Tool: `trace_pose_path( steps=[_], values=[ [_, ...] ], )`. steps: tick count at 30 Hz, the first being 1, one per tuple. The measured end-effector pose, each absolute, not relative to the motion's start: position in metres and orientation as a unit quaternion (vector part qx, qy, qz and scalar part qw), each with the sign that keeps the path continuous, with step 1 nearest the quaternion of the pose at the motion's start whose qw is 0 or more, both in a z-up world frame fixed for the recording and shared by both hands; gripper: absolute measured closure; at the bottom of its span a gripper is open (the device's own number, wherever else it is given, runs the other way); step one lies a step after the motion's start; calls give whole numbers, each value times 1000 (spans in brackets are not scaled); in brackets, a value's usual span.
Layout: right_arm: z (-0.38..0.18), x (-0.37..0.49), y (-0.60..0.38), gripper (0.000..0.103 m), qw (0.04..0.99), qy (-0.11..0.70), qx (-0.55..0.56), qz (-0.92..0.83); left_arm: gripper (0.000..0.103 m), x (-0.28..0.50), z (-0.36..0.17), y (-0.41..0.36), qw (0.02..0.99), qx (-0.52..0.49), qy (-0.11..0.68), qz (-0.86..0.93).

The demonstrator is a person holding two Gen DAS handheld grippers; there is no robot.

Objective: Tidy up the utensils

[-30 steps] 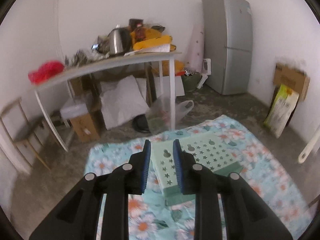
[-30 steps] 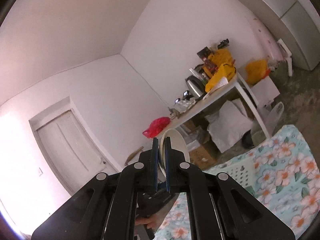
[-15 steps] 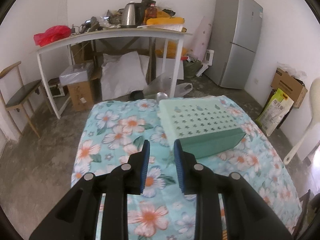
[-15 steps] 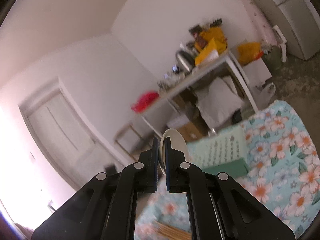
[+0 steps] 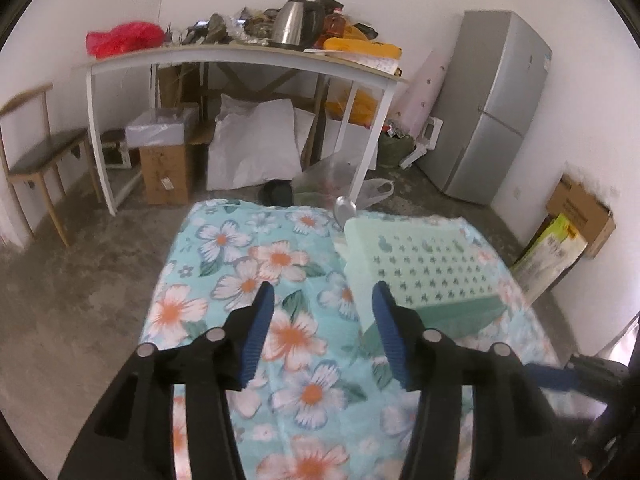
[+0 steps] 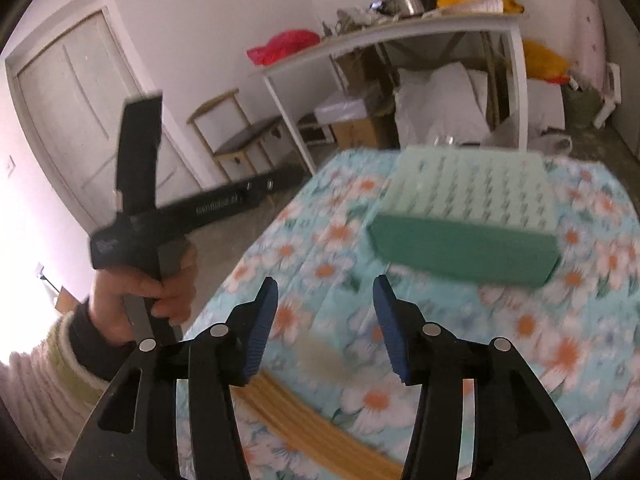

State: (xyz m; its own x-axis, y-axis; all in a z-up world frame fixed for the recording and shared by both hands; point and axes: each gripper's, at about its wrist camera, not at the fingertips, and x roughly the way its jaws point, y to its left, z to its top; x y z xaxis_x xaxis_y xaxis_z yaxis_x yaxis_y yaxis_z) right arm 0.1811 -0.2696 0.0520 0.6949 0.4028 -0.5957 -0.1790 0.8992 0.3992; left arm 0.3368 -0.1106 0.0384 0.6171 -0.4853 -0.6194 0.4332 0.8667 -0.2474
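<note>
A green utensil holder (image 5: 420,268) with star-shaped holes lies on its side on the floral tablecloth (image 5: 256,276); it also shows in the right wrist view (image 6: 468,216). My left gripper (image 5: 322,330) is open and empty above the cloth, left of the holder. My right gripper (image 6: 324,326) is open and empty. A blurred pale spoon (image 6: 324,354) lies or falls on the cloth just below it. A bundle of wooden chopsticks (image 6: 316,420) lies on the cloth near my right gripper. A metal spoon bowl (image 5: 346,208) shows behind the holder.
A white table (image 5: 248,60) with a kettle and clutter stands behind. A fridge (image 5: 492,108) stands at the right, a wooden chair (image 5: 36,152) at the left. The person's left hand (image 6: 140,280) holds the other gripper's handle. Boxes and bags sit on the floor.
Both grippers opened. The right gripper let go of the pale spoon it held and tilted down toward the cloth. The left gripper shifted left, so the holder now sits right of it.
</note>
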Motion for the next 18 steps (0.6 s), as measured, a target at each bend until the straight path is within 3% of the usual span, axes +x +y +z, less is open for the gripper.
trace_pose_path(
  steps=[6, 18],
  values=[
    [58, 233, -374, 42, 889, 351, 278, 94, 44, 391, 32, -139, 856, -103, 404, -305],
    [-43, 359, -469, 40, 775, 473, 418, 29, 40, 509, -38, -196, 758, -223, 550, -271]
  ],
)
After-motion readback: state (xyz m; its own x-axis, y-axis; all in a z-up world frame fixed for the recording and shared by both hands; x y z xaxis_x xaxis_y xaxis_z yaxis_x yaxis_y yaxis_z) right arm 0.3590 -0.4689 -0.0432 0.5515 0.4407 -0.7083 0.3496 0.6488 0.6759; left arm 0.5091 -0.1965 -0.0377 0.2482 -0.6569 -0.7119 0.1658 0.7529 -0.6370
